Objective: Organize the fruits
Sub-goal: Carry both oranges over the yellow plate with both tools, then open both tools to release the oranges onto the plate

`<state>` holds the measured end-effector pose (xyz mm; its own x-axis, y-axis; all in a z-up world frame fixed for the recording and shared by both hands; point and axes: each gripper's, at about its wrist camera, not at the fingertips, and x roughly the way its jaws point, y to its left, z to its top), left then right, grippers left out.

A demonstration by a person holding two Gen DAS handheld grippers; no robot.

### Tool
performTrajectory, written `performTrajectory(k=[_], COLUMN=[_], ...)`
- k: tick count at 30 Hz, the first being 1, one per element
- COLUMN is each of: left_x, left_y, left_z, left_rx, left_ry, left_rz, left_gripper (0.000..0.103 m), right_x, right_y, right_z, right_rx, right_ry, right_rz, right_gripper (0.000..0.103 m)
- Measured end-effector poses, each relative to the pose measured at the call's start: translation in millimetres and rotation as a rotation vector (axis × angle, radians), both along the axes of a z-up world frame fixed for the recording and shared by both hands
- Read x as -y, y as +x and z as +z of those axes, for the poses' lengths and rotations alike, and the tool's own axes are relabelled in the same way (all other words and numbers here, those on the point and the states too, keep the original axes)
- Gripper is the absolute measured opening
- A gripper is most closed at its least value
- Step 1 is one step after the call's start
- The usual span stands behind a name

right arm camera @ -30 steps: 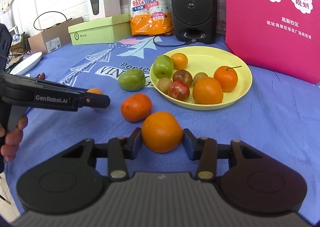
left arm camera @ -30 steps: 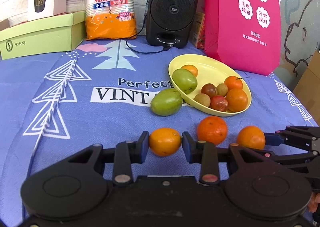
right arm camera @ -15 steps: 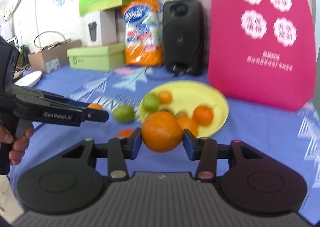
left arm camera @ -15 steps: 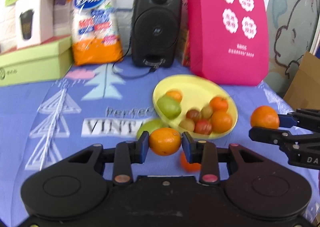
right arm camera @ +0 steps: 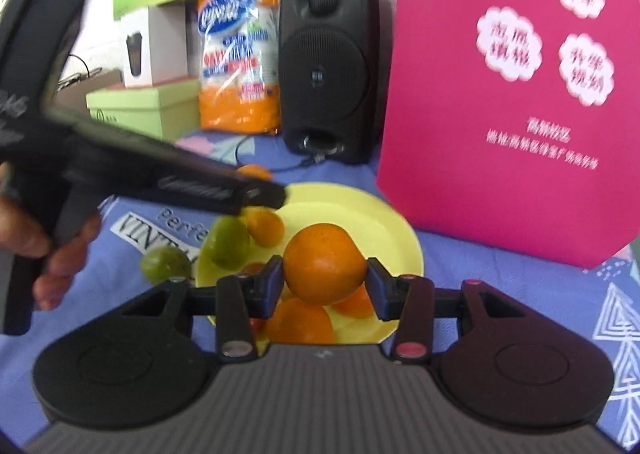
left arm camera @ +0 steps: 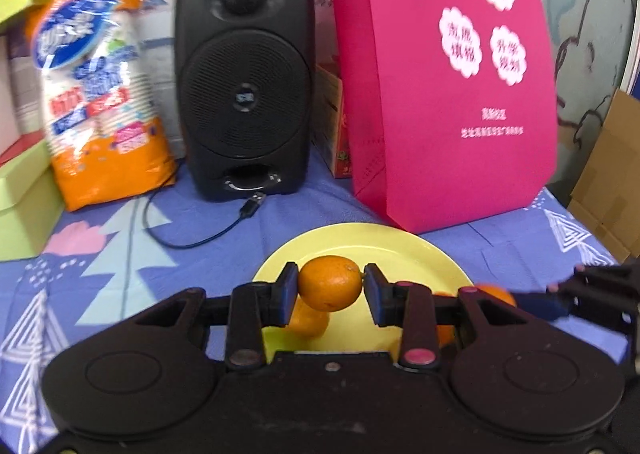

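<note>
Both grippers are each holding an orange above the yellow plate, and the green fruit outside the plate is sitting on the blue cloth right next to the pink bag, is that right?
Not quite. Each gripper does hold an orange over the yellow plate, but the green fruit on the blue cloth lies off the plate's left edge, the side away from the pink bag. The right wrist view shows this.

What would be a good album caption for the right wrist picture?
Right gripper carries an orange above the yellow plate of fruit.
</note>
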<state>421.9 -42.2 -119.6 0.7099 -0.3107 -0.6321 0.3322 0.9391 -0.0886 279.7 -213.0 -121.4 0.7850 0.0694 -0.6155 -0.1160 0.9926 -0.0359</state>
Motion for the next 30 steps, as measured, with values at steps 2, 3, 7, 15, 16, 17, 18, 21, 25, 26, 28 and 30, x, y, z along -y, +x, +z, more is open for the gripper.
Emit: performTrajectory(k=[2,3,7,15,16,17,18,21,25,26,28,30], left_x=[8.9,13.1,23.3,20.1,17.4,14.2,10.5,-5.4,-38.2,-46.9,-64.4,-81.0], left_y=[13.7,19.1,36.5,43.2,40.8,37.5,33.0,14.4,-18.8,-26.7,-44.6,-62.8], left_z=[-7.7,-11.5,-24.0,-29.6,-27.0,-23.5,-18.9,-3.2,14.7,16.3,16.0,12.3], left_rx=[-0.013,-0.02,-0.042,-0.053,-0.049,-0.041,-0.031,0.006,0.056,0.06,0.066,0.069], left_ry=[0.014,0.019,0.036,0.032,0.029,0.028,0.029,0.02,0.003,0.001,0.014,0.033], left_rz=[-0.005,-0.009,0.003,0.04,0.039,0.039,0.041,0.038,0.07,0.08,0.119,0.148], left_gripper=[0.035,0.035,0.035,0.038,0.038,0.039,0.04,0.049,0.066,0.066,0.068,0.07], right_x=[0.8,1.0,-0.3,0.4,-0.1,-0.7,-0.6,0.8,2.0,1.6,0.7,-2.3], right_y=[3.7,5.4,14.7,16.7,15.4,13.3,10.7,-1.4,-25.7,-32.3,-48.2,-60.5], right_z=[-4.6,-6.2,-13.1,-15.2,-14.3,-12.9,-10.9,-2.8,10.4,12.4,16.1,15.0], right_rx=[-0.002,-0.001,-0.014,-0.008,-0.008,-0.005,0.002,0.029,0.077,0.087,0.097,0.095], right_ry=[0.009,0.013,0.0,-0.007,-0.012,-0.016,-0.018,-0.01,0.015,0.028,0.064,0.084], right_rz=[0.002,0.004,0.003,-0.01,-0.011,-0.012,-0.014,-0.025,-0.032,-0.031,-0.018,-0.004], right_gripper=[0.043,0.043,0.043,0.045,0.046,0.047,0.047,0.047,0.055,0.056,0.058,0.06])
